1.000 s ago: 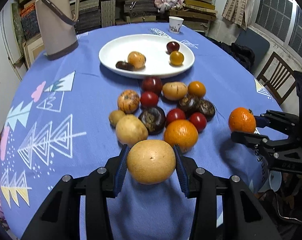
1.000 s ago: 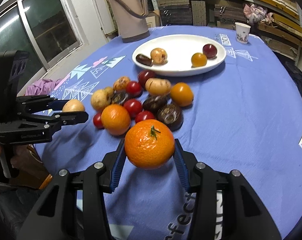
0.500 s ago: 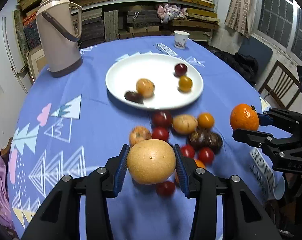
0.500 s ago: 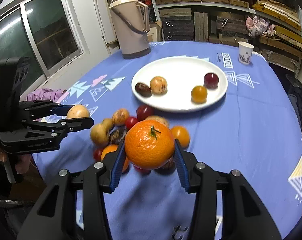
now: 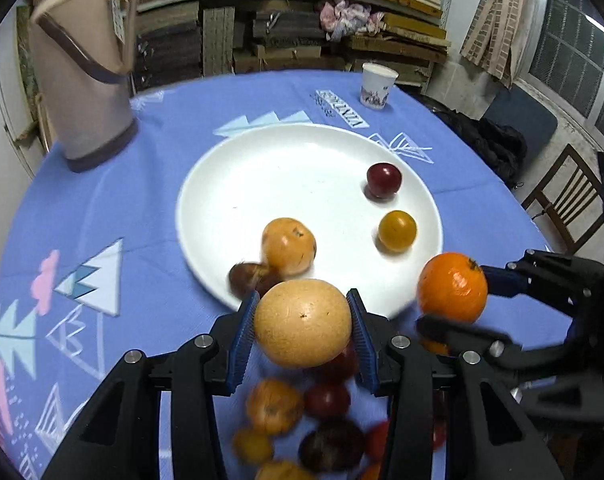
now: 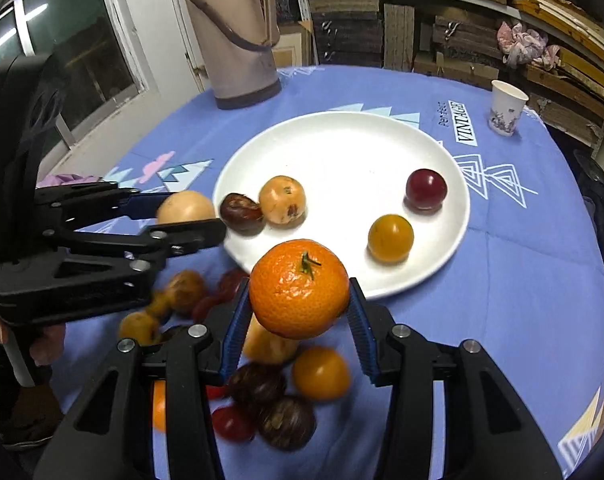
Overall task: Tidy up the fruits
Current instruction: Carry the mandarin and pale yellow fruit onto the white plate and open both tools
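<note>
The blue tablecloth (image 6: 522, 280) carries one printed label (image 6: 467, 123) beside the white plate's (image 6: 342, 136) far right rim: "VINTAGE" in white capitals on a dark bar, with a smaller line alongside beginning "perfect". The paper cup's (image 6: 506, 114) print is illegible

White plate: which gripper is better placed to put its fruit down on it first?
Probably the right gripper: its orange hangs at the white plate rim beside bare space. The left gripper holds its tan fruit short of the rim.
</note>
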### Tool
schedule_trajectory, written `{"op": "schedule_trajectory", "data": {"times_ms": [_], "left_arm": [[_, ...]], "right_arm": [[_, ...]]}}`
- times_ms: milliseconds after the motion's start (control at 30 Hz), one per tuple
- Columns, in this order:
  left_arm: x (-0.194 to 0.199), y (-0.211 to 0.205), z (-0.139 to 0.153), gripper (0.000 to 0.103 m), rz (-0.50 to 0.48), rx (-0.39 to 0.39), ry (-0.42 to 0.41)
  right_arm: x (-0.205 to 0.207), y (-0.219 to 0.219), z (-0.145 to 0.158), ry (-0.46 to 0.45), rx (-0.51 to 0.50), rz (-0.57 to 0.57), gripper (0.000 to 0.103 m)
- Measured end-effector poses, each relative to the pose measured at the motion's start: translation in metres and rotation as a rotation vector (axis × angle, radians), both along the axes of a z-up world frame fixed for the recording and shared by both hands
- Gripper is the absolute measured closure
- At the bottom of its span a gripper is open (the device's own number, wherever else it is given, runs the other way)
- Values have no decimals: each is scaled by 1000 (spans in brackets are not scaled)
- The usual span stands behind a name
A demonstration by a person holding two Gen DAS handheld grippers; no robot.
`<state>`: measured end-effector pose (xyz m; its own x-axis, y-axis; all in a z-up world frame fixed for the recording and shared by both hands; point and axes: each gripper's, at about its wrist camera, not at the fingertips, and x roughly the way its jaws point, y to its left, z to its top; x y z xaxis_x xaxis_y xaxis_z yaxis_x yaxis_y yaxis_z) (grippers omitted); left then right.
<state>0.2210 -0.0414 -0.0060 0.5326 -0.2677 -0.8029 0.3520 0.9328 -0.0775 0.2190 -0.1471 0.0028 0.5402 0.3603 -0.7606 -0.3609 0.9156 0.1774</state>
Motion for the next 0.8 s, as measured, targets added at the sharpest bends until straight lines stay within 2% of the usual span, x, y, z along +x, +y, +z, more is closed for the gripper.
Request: {"op": "schedule_trajectory", "data": {"times_ms": [167, 333, 633, 800], "left_arm": [[26, -10, -16, 58, 5, -16, 36], [35, -14, -21, 58, -2, -14, 41], [46, -12, -25, 57, 20, -1, 17], [66, -11, -33, 53, 40, 40, 12]], "right_arm": [[22, -1, -14, 29, -8, -7, 57], [33, -2, -24, 49, -4, -13, 57], [46, -5, -35, 77, 8, -41, 57], [57, -4, -35, 65, 12, -61, 56]]}}
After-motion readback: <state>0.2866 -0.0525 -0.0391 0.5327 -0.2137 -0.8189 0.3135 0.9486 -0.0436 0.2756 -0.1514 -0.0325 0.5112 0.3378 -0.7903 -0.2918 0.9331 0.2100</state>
